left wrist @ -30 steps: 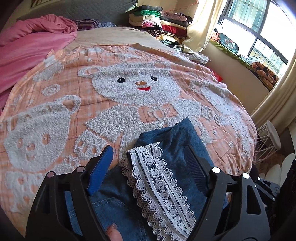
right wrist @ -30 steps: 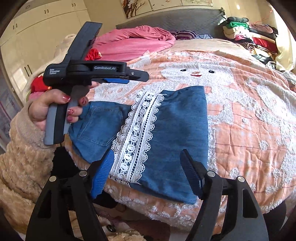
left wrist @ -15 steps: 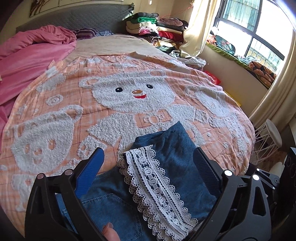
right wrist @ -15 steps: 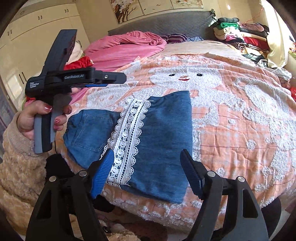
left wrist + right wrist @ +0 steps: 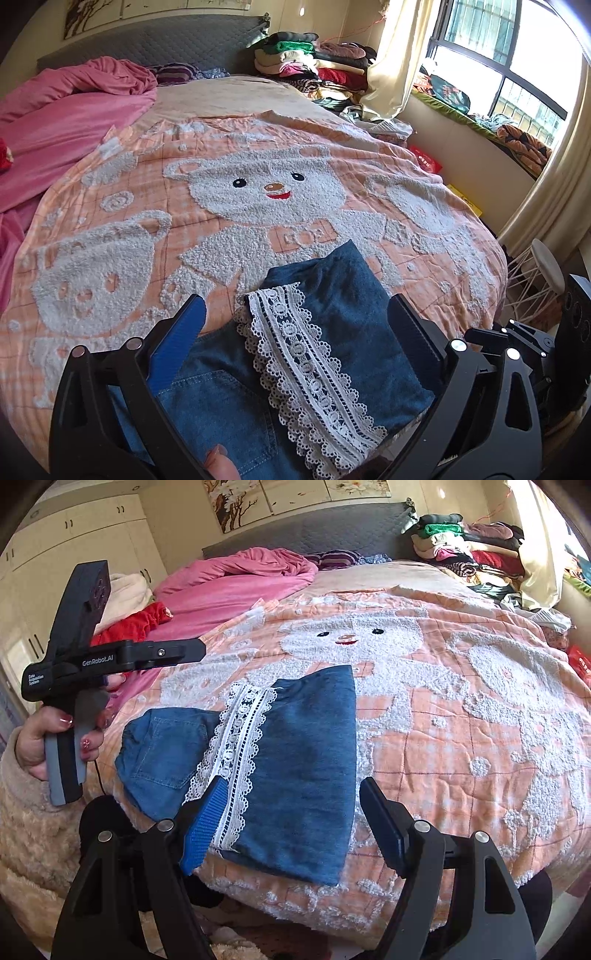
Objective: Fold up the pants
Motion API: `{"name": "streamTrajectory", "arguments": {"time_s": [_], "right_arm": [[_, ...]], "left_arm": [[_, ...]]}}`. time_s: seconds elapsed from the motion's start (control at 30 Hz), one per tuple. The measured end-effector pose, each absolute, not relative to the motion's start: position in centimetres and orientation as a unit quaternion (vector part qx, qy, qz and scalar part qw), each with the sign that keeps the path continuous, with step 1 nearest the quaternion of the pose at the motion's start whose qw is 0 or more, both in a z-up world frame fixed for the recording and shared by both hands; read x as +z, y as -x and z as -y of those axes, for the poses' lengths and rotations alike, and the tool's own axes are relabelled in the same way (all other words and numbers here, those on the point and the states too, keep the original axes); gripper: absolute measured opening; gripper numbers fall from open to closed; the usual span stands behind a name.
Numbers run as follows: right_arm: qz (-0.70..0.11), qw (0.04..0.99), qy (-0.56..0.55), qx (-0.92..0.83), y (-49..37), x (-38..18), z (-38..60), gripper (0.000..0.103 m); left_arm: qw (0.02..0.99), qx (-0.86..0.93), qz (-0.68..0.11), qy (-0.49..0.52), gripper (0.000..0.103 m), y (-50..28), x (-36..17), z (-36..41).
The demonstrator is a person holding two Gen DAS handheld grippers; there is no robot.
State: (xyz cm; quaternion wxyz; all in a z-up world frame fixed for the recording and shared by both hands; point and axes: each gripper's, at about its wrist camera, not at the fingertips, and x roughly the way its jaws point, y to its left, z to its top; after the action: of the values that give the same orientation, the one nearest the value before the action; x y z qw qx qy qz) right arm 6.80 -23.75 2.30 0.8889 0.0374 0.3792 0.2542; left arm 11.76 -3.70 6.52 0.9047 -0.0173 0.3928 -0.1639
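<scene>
Both hands tilt downward over the folded blue denim pants with white lace trim [image 5: 295, 760]; the left gripper [image 5: 295, 332] has just been opening and stands spread wide, the right gripper [image 5: 291, 805] spread too, neither gripping anything.

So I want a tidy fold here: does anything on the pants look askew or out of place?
Slightly. The pants lie folded on the blanket, but the pocket end sticks out past the lace hem, bulging over the bed edge.

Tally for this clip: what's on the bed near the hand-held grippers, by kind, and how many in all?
Folded denim pants with a lace trim: 1
Bear bedspread: 1
Pink duvet: 1
Hand-held grippers: 2, left hand-held gripper and right hand-held gripper, neither holding anything
Total: 5
</scene>
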Motion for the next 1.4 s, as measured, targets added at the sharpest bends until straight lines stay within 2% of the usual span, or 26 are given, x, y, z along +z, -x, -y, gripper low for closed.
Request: {"name": "streamTrajectory", "arguments": {"time_s": [0.4,0.9,1.3,1.37,1.4], "right_arm": [[-0.391,0.887,-0.041,0.242,-8.0,1.6,24.8,0.073],[-0.411,0.874,-0.031,0.257,-11.5,0.1,24.4,0.073],[-0.444,0.847,-0.038,0.290,-21.9,-1.0,22.3,0.073],[-0.454,0.839,-0.044,0.297,-23.5,-1.4,22.1,0.073],[-0.453,0.838,-0.052,0.300,-24.3,-1.6,22.1,0.073]], "left_arm": [[0.900,-0.156,-0.406,0.034,0.092,-8.7,4.1,3.3],[0.866,-0.159,-0.455,0.132,0.092,-4.6,-0.5,1.8],[0.826,-0.152,-0.500,0.209,0.060,-4.8,-4.9,3.3],[0.827,-0.148,-0.496,0.218,0.041,-5.1,-4.8,3.2],[0.827,-0.145,-0.496,0.223,0.037,-5.2,-4.9,3.0]]}}
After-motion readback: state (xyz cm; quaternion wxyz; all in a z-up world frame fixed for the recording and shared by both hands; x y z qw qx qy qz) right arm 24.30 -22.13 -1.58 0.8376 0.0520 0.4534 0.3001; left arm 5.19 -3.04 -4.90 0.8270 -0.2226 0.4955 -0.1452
